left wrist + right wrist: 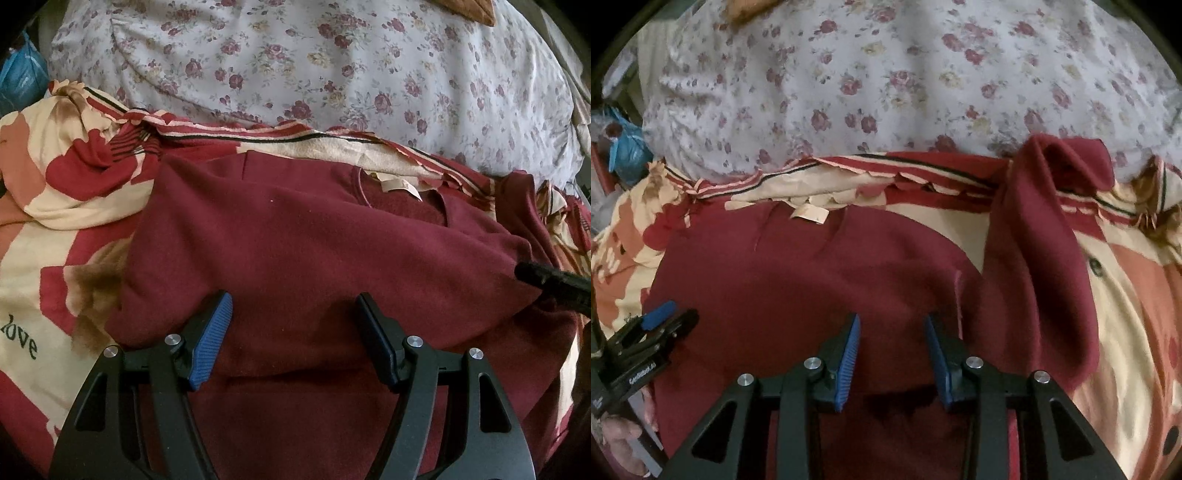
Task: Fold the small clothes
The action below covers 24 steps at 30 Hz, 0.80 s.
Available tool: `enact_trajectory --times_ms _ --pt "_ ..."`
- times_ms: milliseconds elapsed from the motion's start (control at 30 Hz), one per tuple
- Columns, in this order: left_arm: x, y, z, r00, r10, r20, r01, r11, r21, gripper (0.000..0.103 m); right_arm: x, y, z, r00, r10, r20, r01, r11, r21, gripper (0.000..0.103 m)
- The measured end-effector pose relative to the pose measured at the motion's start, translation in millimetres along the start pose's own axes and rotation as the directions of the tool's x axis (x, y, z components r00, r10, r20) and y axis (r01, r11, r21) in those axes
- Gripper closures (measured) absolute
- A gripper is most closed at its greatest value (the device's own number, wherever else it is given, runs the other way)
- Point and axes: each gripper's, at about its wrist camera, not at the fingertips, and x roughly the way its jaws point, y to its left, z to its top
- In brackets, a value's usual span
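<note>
A maroon sweater (295,236) lies on the bed, neck opening and cream label (399,186) at the far side. My left gripper (294,301) hovers open over its near left part, with only cloth below the blue pads. At the right edge, the black tip of my right gripper (554,284) touches a fold of the sweater. In the right wrist view the right gripper (892,319) is open over the sweater (798,288), nothing pinched. A maroon sleeve (1034,258) runs up to the right, its cuff crumpled. The left gripper (661,325) shows at the lower left.
The sweater rests on a red, cream and orange patterned blanket (40,258). A white floral quilt (332,74) bulges behind it. A blue bag (22,74) sits at the far left. A person's hand (620,443) holds the left gripper.
</note>
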Motion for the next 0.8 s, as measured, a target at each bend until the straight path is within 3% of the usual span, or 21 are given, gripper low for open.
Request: enact_trajectory --times_ms 100,233,300,433,633,733,800 --pt "0.1 0.7 -0.1 1.0 -0.005 0.0 0.005 1.0 -0.002 0.033 6.4 -0.4 -6.5 1.0 0.002 0.005 -0.002 1.0 -0.026 0.068" --pt "-0.9 4.3 0.3 0.999 -0.034 -0.001 0.034 0.999 -0.031 0.034 -30.0 -22.1 -2.3 0.994 0.084 0.062 -0.086 0.996 0.025 0.067" --pt "-1.4 4.9 0.7 0.999 -0.041 -0.001 0.041 0.998 -0.044 0.034 -52.1 -43.2 1.4 0.993 0.031 0.115 -0.037 0.998 0.056 0.056" --pt "-1.9 4.1 0.6 0.999 -0.034 0.001 0.034 0.999 -0.039 0.033 -70.5 -89.6 18.2 0.987 -0.068 0.146 0.048 0.989 0.137 0.055" --pt "-0.8 2.5 -0.1 1.0 -0.021 0.004 0.022 0.999 -0.023 0.033 -41.5 -109.5 61.9 0.993 0.012 0.117 -0.037 0.977 0.209 0.054" --pt "1.0 2.3 0.7 1.0 -0.023 0.005 0.023 1.0 -0.02 0.033 -16.6 -106.9 89.3 0.993 0.045 0.111 -0.068 0.973 0.219 0.037" --pt "2.3 2.6 1.5 1.0 -0.03 0.005 0.03 0.999 -0.017 0.032 3.4 -108.7 103.0 0.994 0.017 0.104 -0.04 0.973 0.227 0.033"
